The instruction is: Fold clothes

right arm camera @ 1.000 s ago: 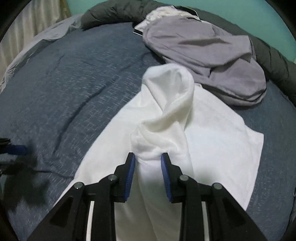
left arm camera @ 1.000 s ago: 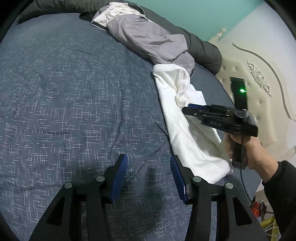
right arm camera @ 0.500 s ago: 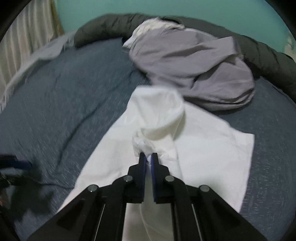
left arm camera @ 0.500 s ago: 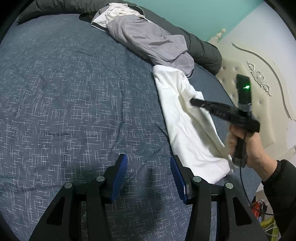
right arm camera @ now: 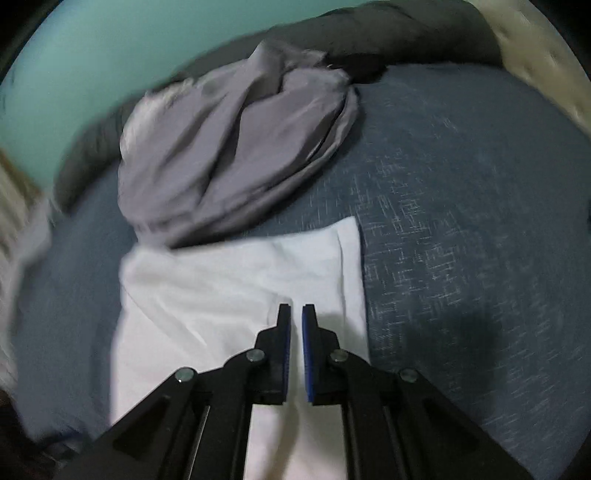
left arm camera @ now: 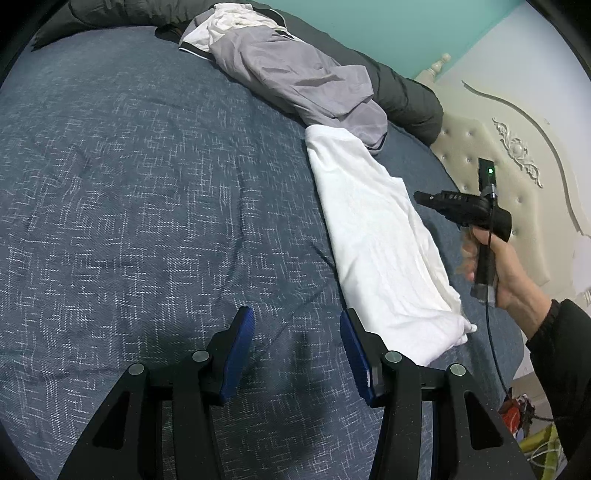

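One white garment [left arm camera: 384,243] lay flat on the dark blue bedspread [left arm camera: 147,206], folded lengthwise into a long strip that ran from near the left gripper's right finger up toward the far side of the bed. At its far end it met one crumpled grey garment [left arm camera: 306,81], which lay partly over a long dark rolled quilt [left arm camera: 406,96] along the bed's edge; a second white piece [left arm camera: 229,18] showed at the grey garment's far end.

Two grippers were in view. The right gripper [right arm camera: 296,314] hovered over the near right part of the white garment [right arm camera: 229,288], its two blue-padded fingers drawn almost together with only a thin gap and no cloth between them; the jaws had just been closing. In the left wrist view that gripper [left arm camera: 419,197] was seen from the side, beside the strip's right edge, held by one hand [left arm camera: 495,266] in a dark sleeve.

The left gripper [left arm camera: 297,317] hung over bare bedspread just left of the strip's near end, its two fingers standing moderately apart and holding nothing.

A cream tufted headboard [left arm camera: 509,155] stood beyond the bed, with a teal wall [left arm camera: 388,26] behind.
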Demonstrator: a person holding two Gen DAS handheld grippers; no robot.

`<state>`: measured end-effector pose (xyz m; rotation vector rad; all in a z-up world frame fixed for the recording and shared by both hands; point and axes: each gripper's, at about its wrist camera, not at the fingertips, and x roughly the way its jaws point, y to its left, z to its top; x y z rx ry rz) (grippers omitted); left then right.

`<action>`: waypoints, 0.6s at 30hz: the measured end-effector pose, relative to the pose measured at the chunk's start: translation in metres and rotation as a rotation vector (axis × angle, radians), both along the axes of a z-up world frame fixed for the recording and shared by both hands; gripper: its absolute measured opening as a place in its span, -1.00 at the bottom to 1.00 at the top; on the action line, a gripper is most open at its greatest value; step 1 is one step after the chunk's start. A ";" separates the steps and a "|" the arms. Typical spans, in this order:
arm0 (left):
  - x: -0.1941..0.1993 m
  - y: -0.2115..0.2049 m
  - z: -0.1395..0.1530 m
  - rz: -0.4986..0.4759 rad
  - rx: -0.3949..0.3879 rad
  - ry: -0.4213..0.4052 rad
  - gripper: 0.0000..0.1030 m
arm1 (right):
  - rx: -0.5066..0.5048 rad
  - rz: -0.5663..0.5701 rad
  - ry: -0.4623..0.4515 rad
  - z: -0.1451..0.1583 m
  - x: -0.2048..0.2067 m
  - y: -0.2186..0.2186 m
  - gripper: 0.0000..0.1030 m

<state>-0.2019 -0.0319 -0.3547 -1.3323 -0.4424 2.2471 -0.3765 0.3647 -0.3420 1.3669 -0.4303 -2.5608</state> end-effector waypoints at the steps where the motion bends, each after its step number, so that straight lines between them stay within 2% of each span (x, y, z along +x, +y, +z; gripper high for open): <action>1: 0.000 0.000 0.000 0.000 0.000 -0.001 0.02 | -0.030 -0.001 0.011 0.002 0.001 0.002 -0.81; 3: 0.000 0.001 -0.001 -0.002 0.000 -0.003 0.02 | -0.043 0.034 0.018 0.006 0.003 -0.003 -0.33; 4: 0.000 0.002 -0.001 -0.004 -0.001 -0.003 0.02 | -0.033 0.059 0.015 0.008 0.003 -0.007 0.00; 7: 0.001 0.005 -0.001 -0.012 0.001 -0.003 0.02 | 0.028 0.119 -0.008 0.007 0.000 -0.023 0.01; 10: 0.002 0.009 -0.001 -0.023 0.002 -0.002 0.02 | 0.047 0.116 -0.049 -0.005 -0.007 -0.027 0.01; 12: 0.002 0.012 -0.002 -0.031 0.006 -0.004 0.02 | 0.052 0.117 -0.063 -0.012 -0.010 -0.026 -0.05; 15: 0.003 0.021 -0.005 -0.056 0.015 -0.016 0.02 | 0.074 0.140 -0.073 -0.018 -0.014 -0.031 -0.57; 16: 0.004 0.026 -0.006 -0.072 0.014 -0.017 0.02 | 0.093 0.142 -0.072 -0.019 -0.015 -0.032 -0.81; 18: 0.007 0.036 -0.008 -0.103 0.011 -0.021 0.02 | 0.101 0.136 -0.050 -0.015 -0.017 -0.032 -0.90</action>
